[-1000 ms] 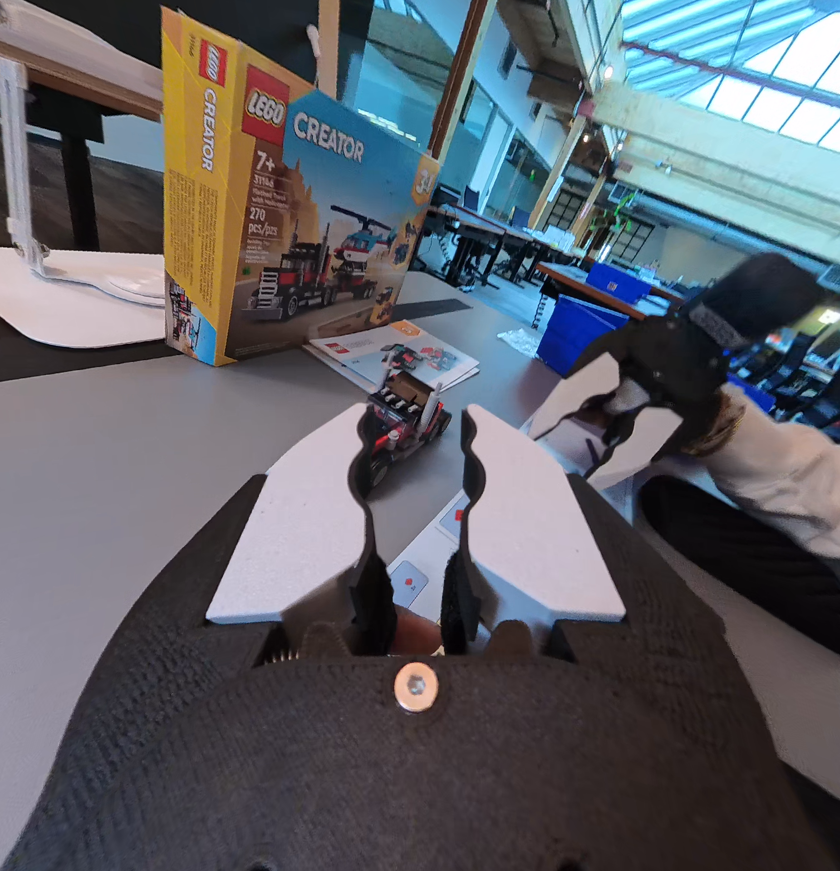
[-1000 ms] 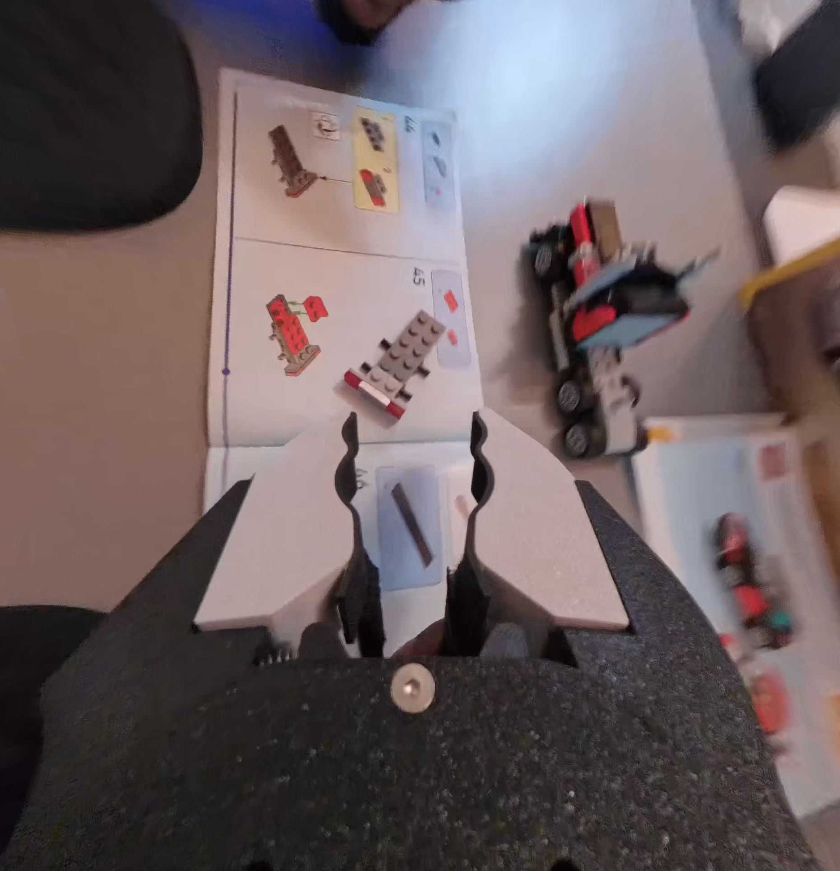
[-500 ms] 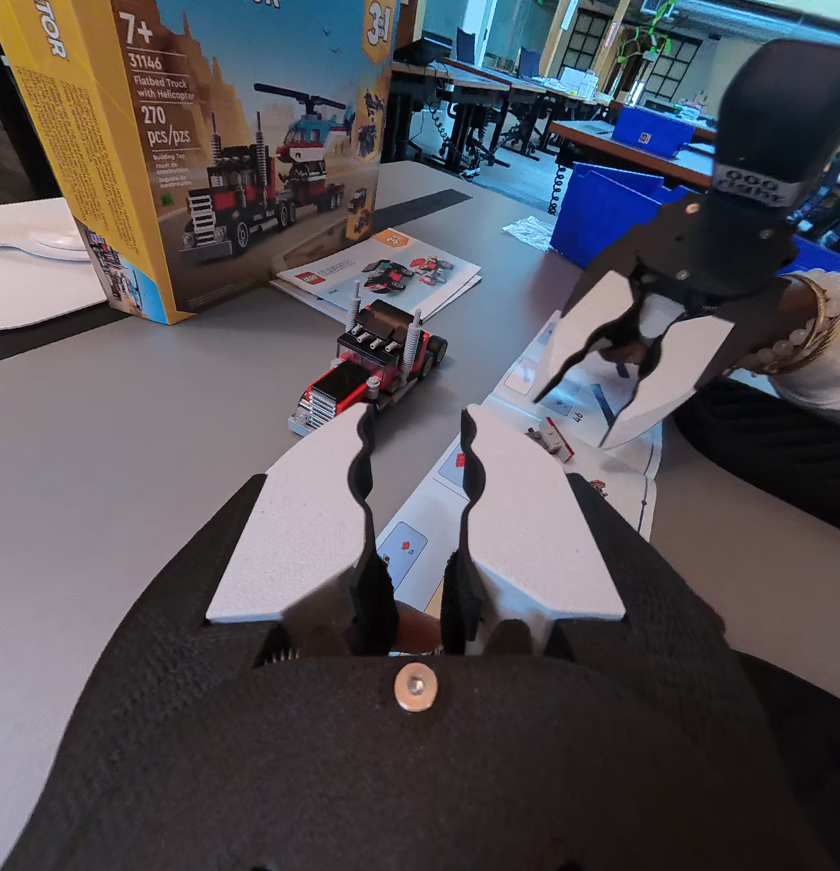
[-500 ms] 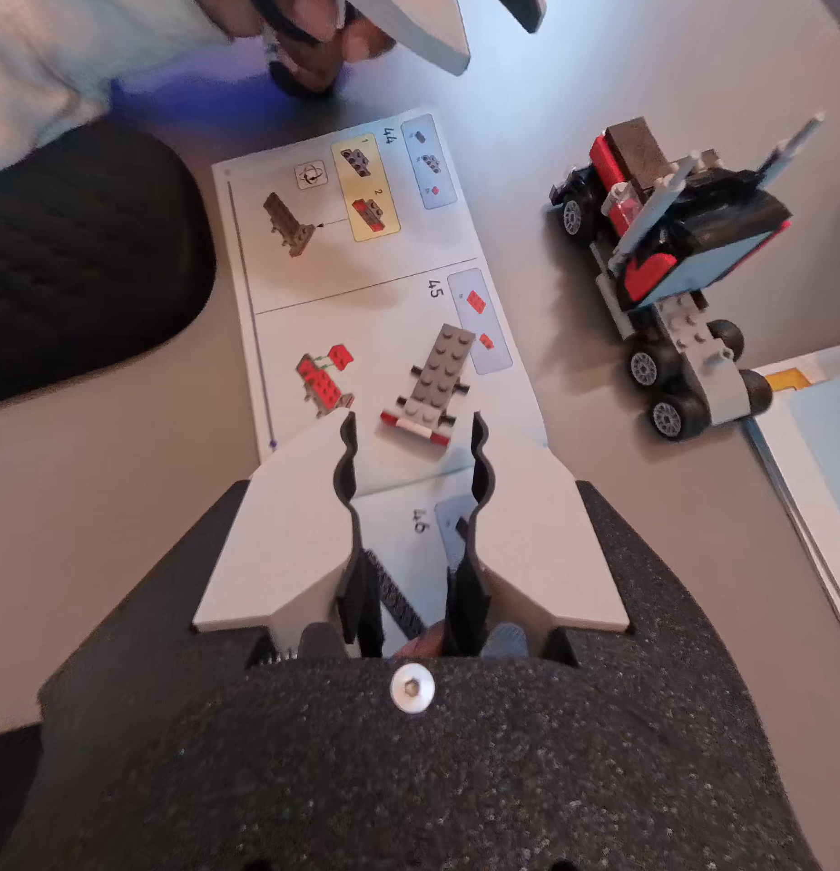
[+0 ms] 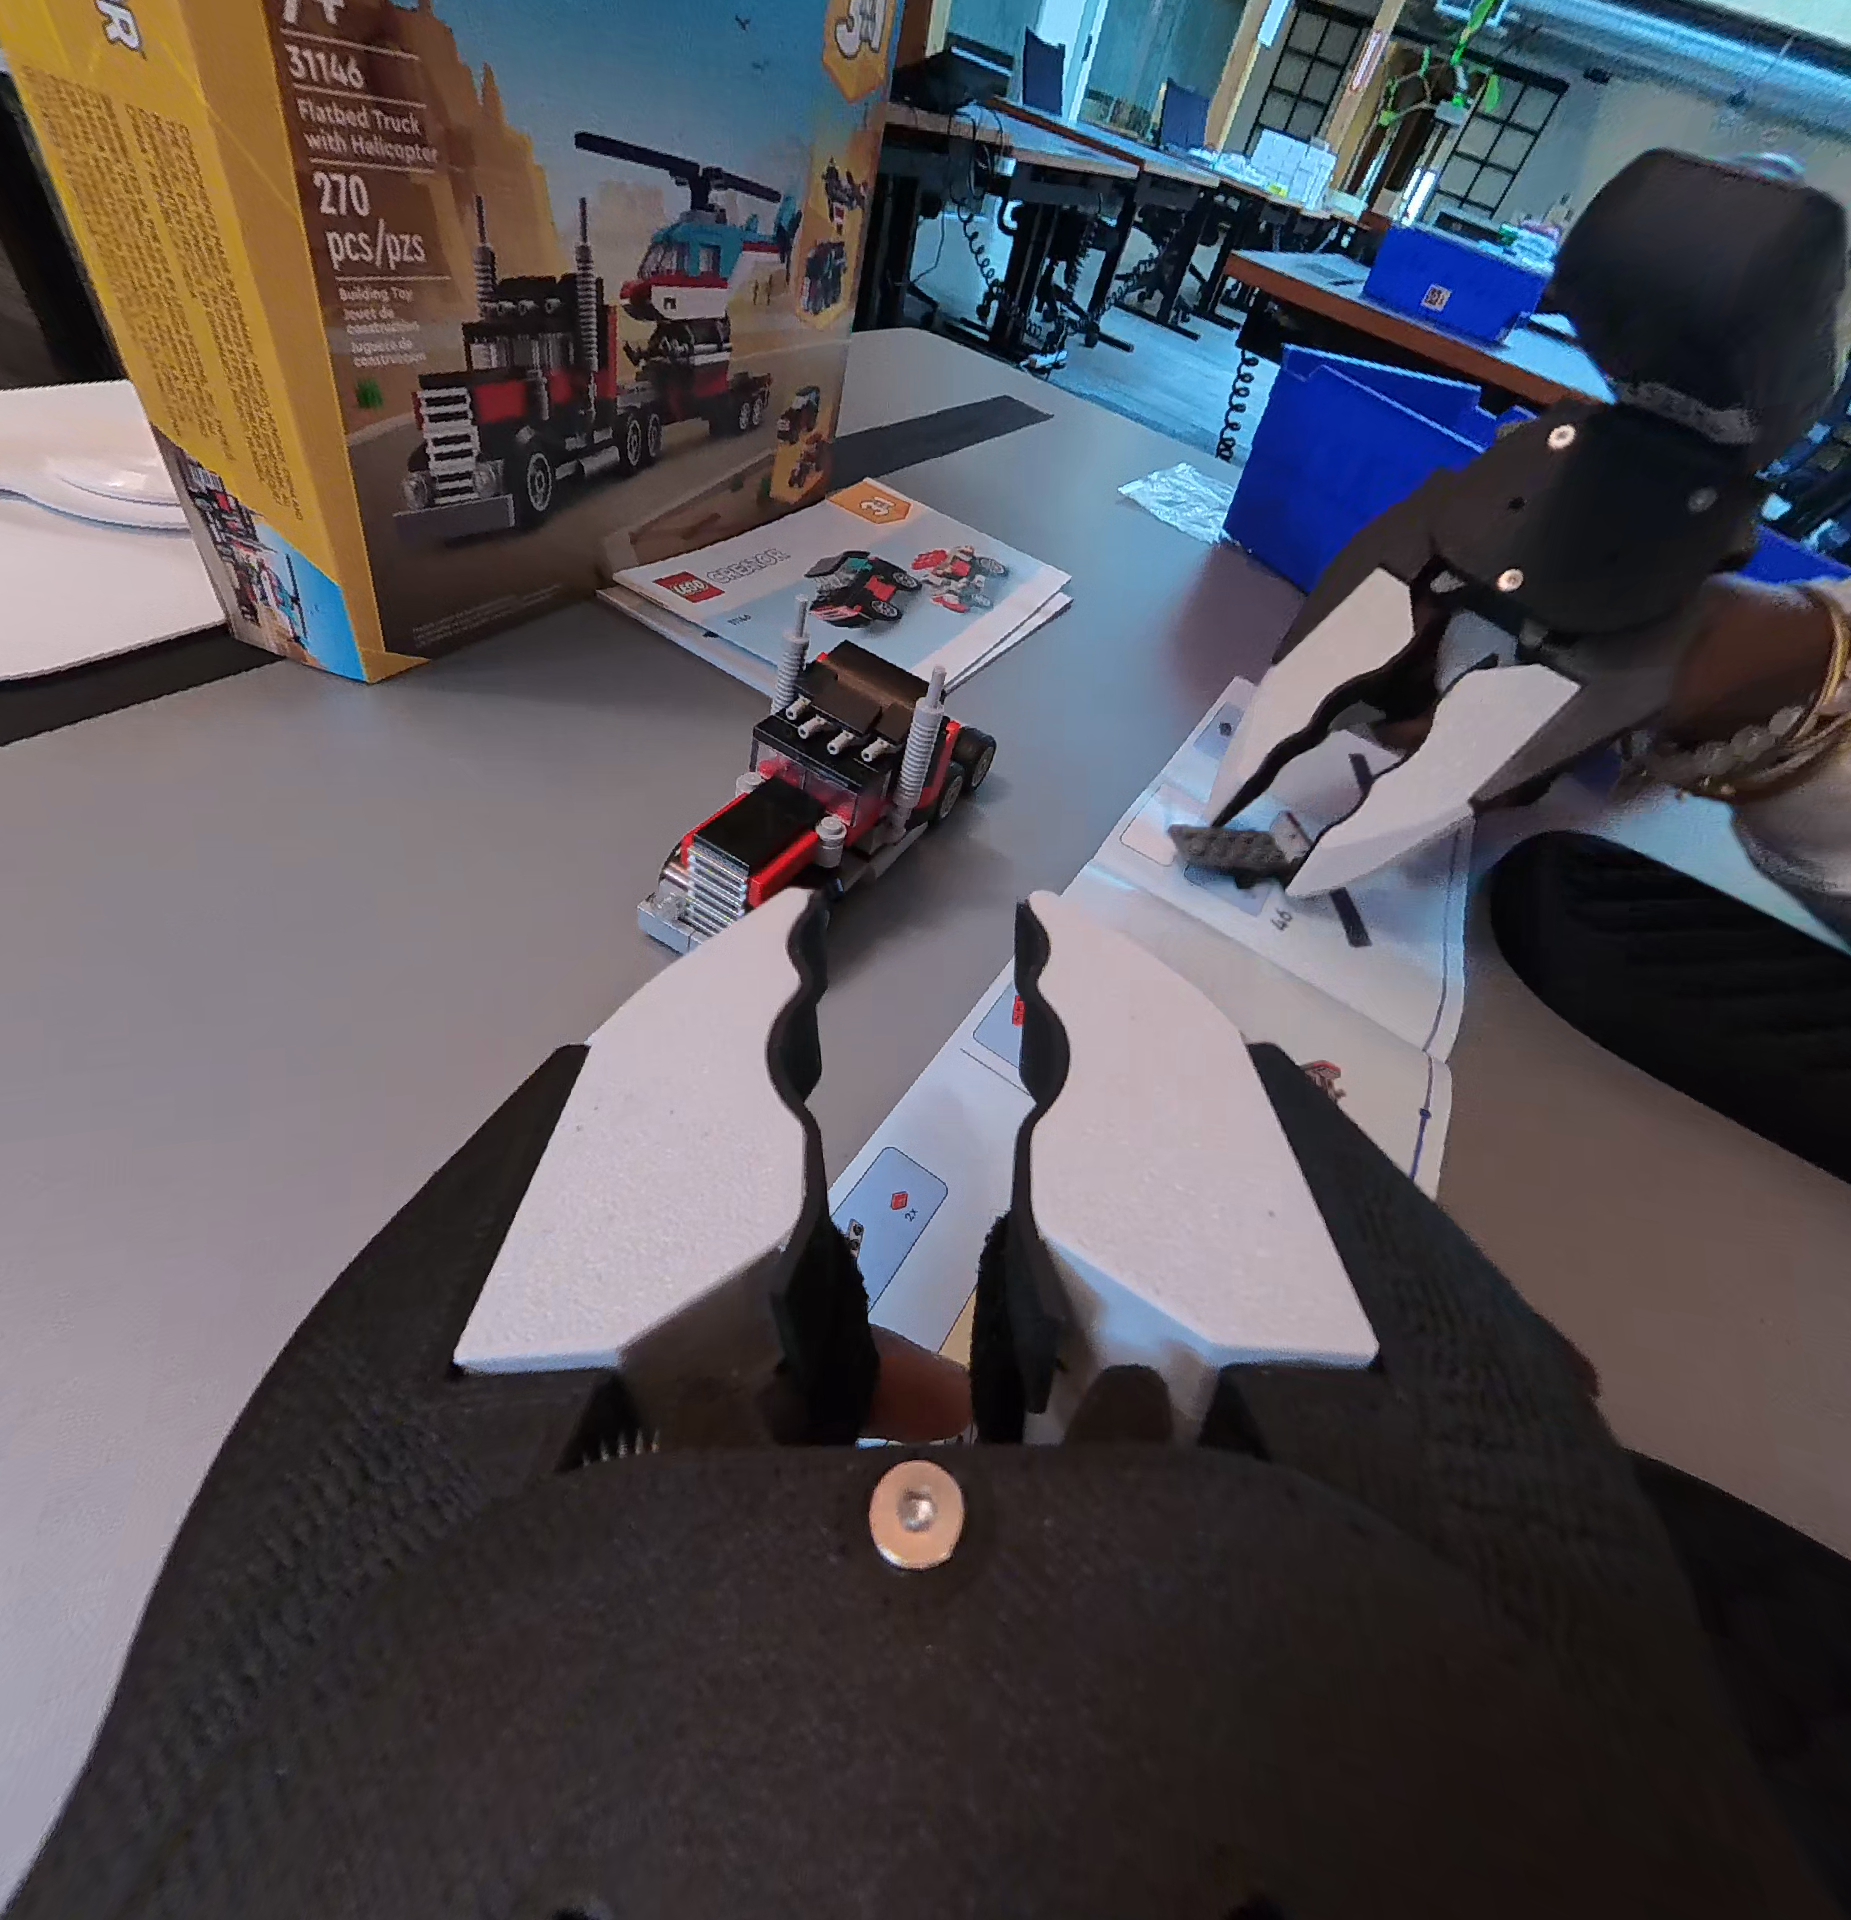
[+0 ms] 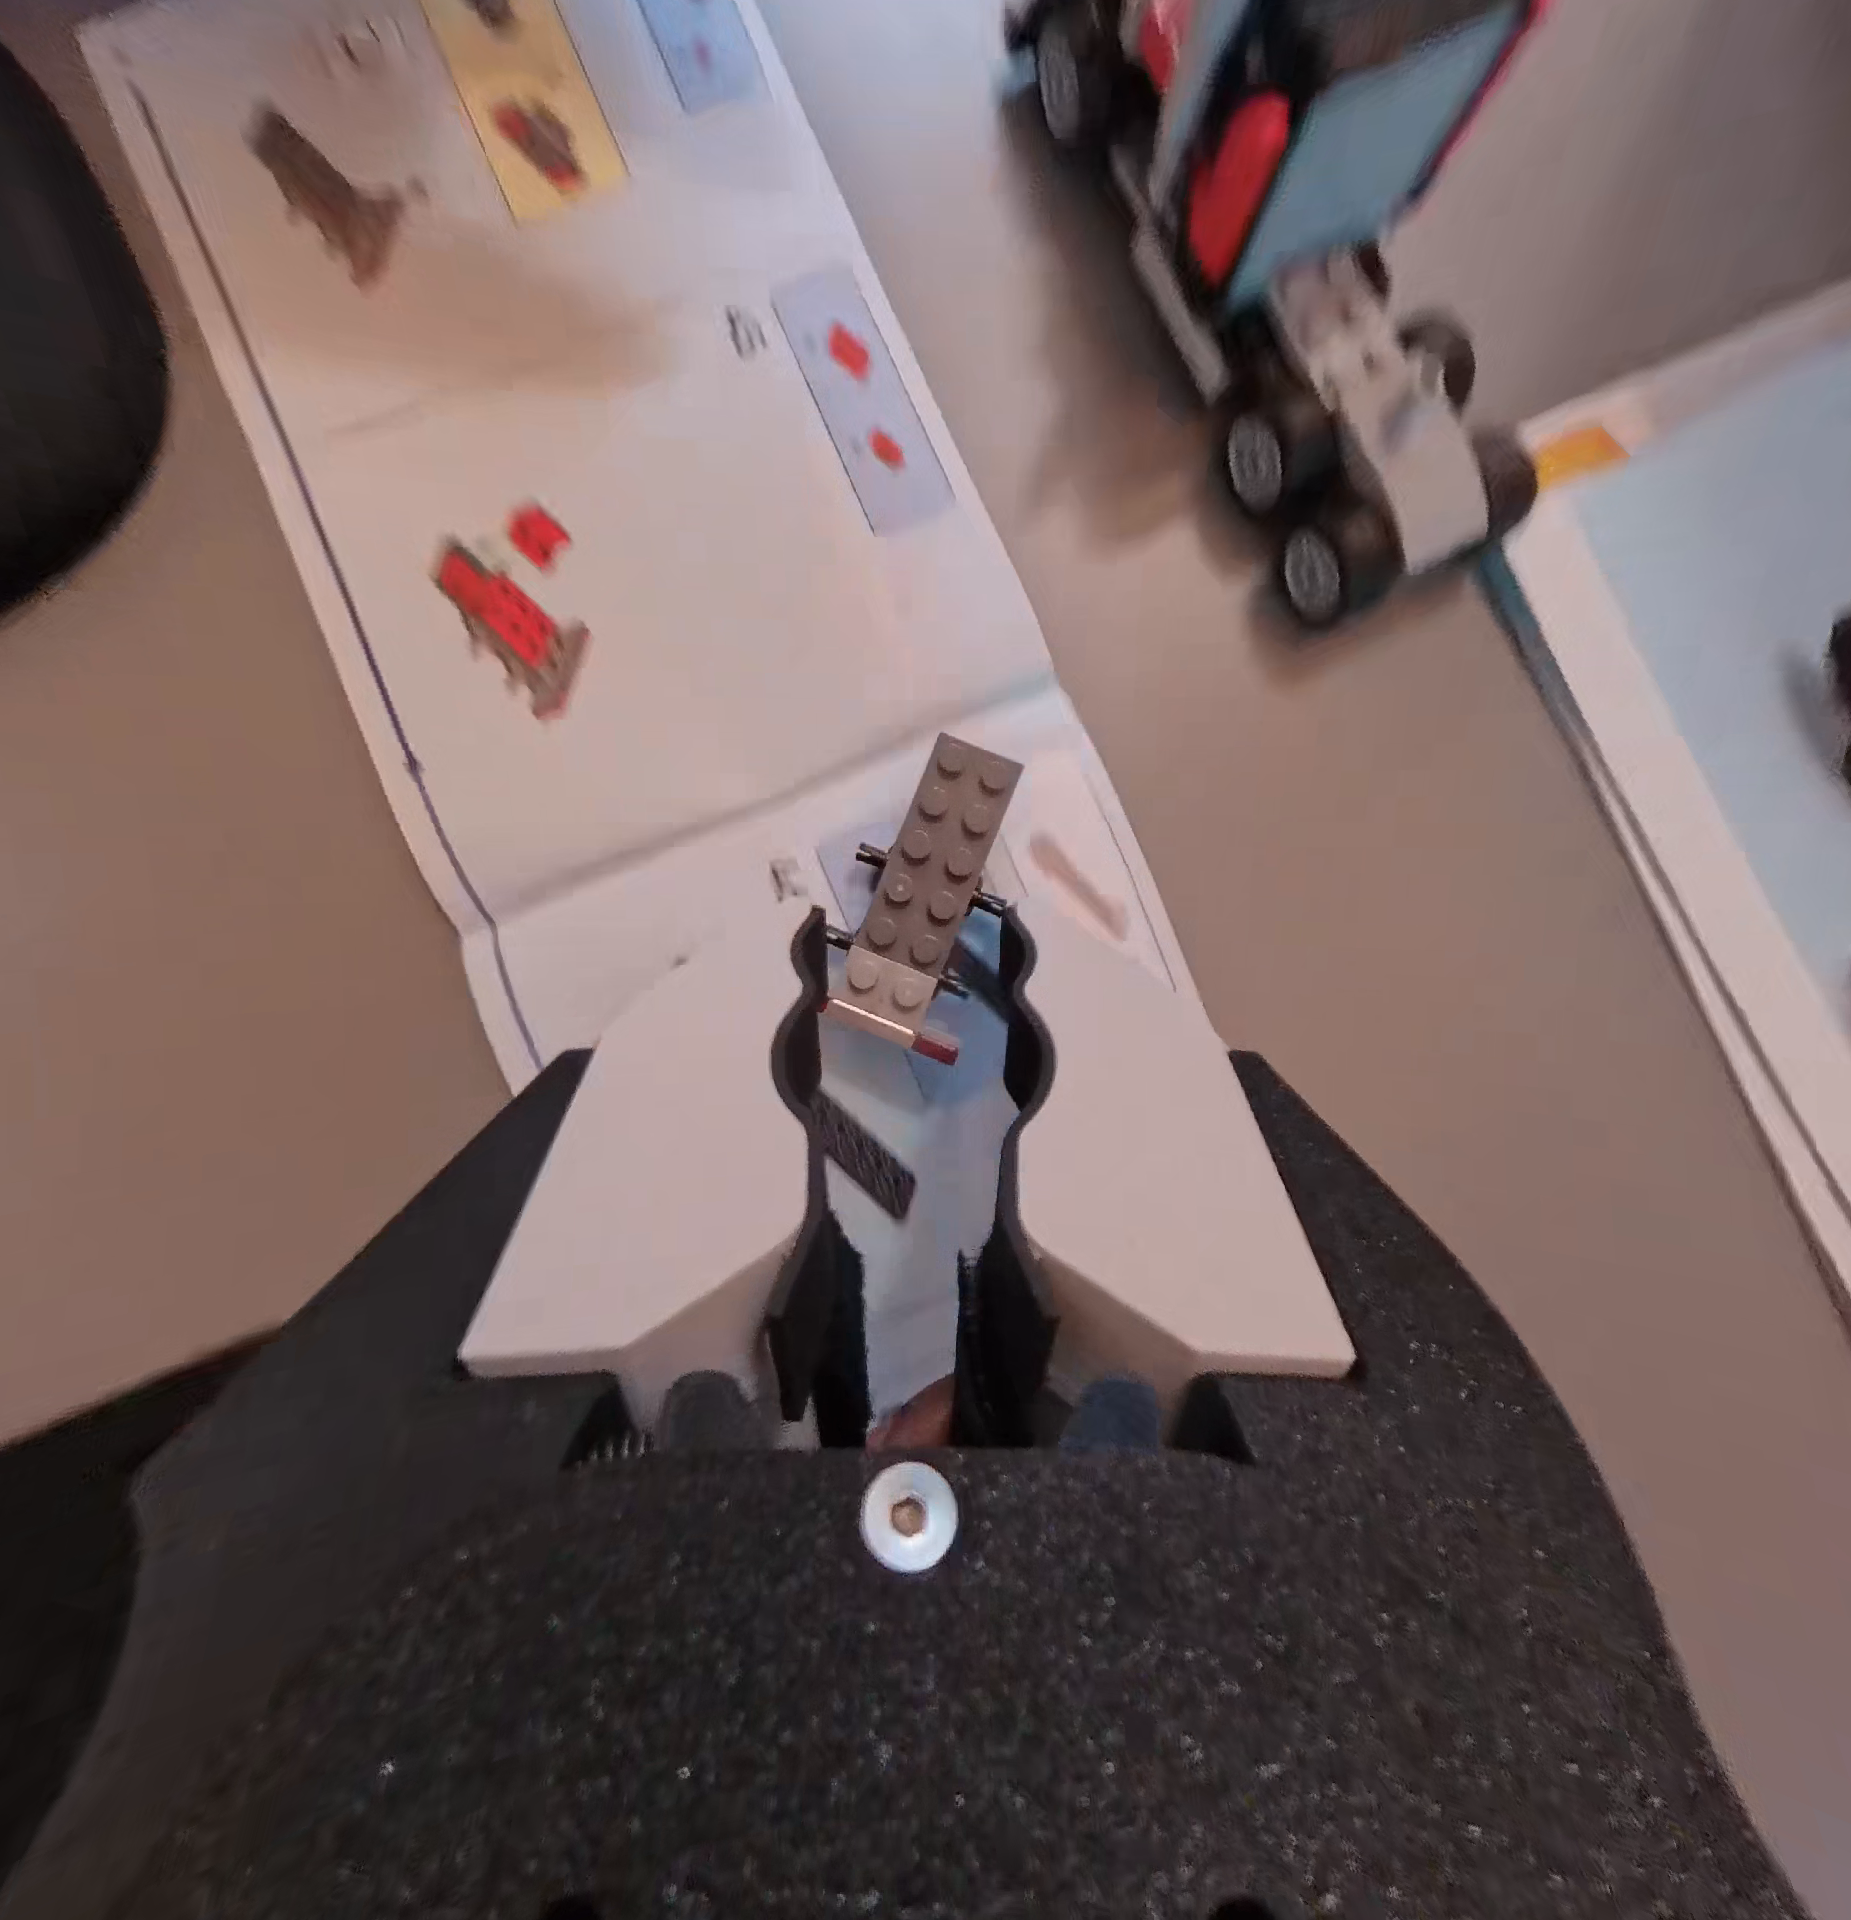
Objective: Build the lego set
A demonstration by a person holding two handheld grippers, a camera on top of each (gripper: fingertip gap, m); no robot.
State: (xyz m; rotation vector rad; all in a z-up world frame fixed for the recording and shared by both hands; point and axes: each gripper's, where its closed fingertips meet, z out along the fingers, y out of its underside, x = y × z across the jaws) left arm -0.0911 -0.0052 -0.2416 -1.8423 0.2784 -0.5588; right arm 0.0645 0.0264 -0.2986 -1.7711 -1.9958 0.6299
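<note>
A small grey plate assembly [image 6: 936,868] with black axle pins and a red-tipped end lies on the open instruction booklet [image 6: 640,582]. My right gripper [image 6: 910,925] is open and low over the page, its fingertips on either side of the assembly's near end, without a clear clamp. In the left wrist view the right gripper [image 5: 1259,854] is tipped down at the grey assembly [image 5: 1227,847]. My left gripper [image 5: 916,920] is open and empty above the table. The built black-and-red truck [image 5: 817,821] stands just beyond it and shows blurred in the right wrist view [image 6: 1316,343].
The tall set box [image 5: 433,312] stands at the back left, with closed booklets [image 5: 838,582] in front of it. A white base plate [image 5: 69,540] lies far left. Blue bins [image 5: 1347,447] stand past the table edge. A person's dark-clothed leg [image 5: 1679,997] is at right. Spacing between my two grippers at the tips: around 15 centimetres.
My right gripper has come down and forward over the booklet, so the grey assembly now sits between its fingertips, and its gap has narrowed a little. My left gripper has barely shifted.
</note>
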